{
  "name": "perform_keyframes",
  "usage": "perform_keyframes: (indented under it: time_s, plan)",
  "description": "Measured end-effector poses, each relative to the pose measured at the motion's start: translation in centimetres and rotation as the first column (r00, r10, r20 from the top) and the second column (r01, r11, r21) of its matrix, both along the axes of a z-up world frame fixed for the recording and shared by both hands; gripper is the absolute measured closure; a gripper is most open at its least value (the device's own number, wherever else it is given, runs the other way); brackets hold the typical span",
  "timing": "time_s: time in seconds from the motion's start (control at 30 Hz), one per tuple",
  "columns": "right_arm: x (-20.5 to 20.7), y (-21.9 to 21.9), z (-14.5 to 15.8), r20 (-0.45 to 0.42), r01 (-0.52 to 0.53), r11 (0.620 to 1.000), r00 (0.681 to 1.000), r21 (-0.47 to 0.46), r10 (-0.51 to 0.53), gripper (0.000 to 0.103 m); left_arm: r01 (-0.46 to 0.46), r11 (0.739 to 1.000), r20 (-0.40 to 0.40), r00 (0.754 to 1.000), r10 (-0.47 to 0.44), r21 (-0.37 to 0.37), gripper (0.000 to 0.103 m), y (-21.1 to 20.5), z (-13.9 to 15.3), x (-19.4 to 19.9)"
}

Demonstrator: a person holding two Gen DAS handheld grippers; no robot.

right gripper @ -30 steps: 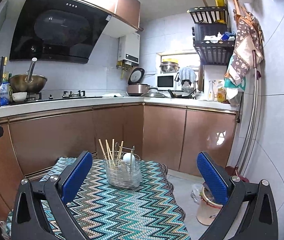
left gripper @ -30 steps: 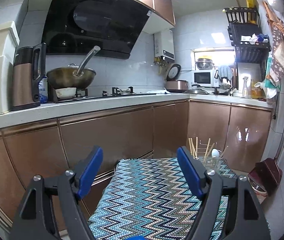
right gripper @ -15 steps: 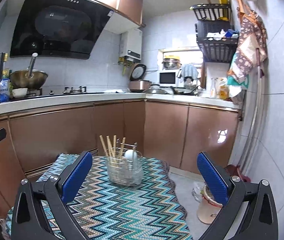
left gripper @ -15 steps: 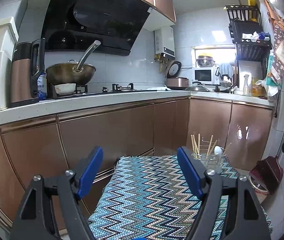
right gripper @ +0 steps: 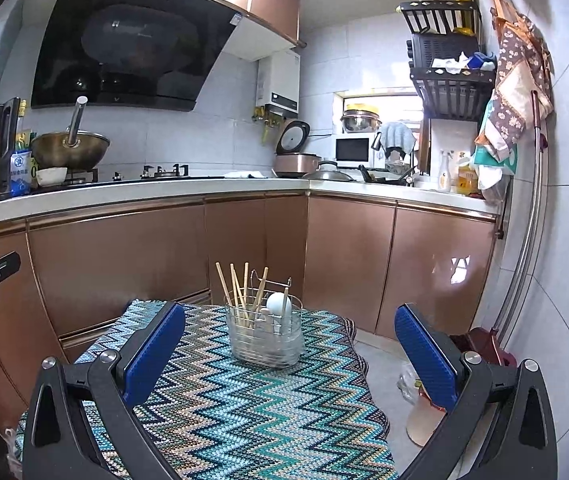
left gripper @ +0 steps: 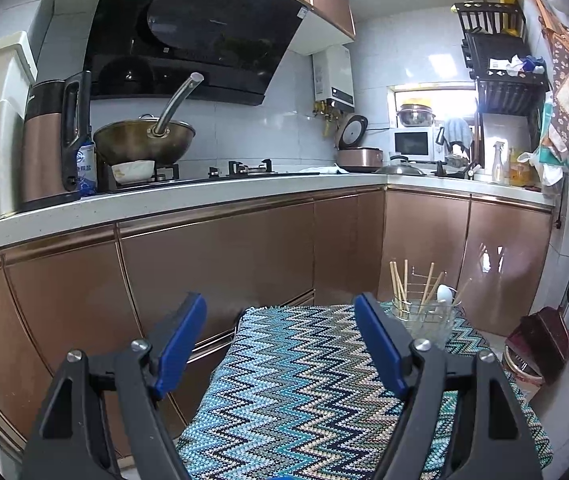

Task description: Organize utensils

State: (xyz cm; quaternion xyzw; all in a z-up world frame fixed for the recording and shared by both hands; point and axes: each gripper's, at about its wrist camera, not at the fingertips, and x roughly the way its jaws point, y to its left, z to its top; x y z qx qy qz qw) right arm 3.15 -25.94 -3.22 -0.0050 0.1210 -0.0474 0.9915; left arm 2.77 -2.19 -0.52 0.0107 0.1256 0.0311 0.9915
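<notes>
A clear utensil holder [right gripper: 264, 334] with a wire rack stands at the far end of a small table covered by a zigzag cloth [right gripper: 220, 408]. It holds several wooden chopsticks [right gripper: 240, 290] and a white spoon [right gripper: 278, 304]. It also shows in the left wrist view [left gripper: 424, 318] at the table's far right. My left gripper [left gripper: 280, 344] is open and empty above the table's near left. My right gripper [right gripper: 290, 352] is open and empty, in front of the holder and apart from it.
Copper kitchen cabinets [right gripper: 124, 264] and a white counter [right gripper: 164, 190] run behind and left of the table. A wok [left gripper: 144, 140] and kettle [left gripper: 50, 140] stand on the counter. A dustpan [left gripper: 540, 340] and a bin [right gripper: 424, 420] sit on the floor right of the table.
Both grippers have tilted slightly upward, so the table and holder sit lower in view. Both stay open and empty.
</notes>
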Motion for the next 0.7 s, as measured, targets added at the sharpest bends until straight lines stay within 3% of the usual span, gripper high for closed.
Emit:
perform_keyframes:
  time_s: [0.7]
  plan:
    - [0.28, -0.13, -0.45, -0.011, -0.005, 1.000, 1.000, 0.004, 0.005, 0.000, 0.009, 1.000, -0.009, 1.000, -0.009, 0.022, 0.028, -0.36, -0.02, 0.27]
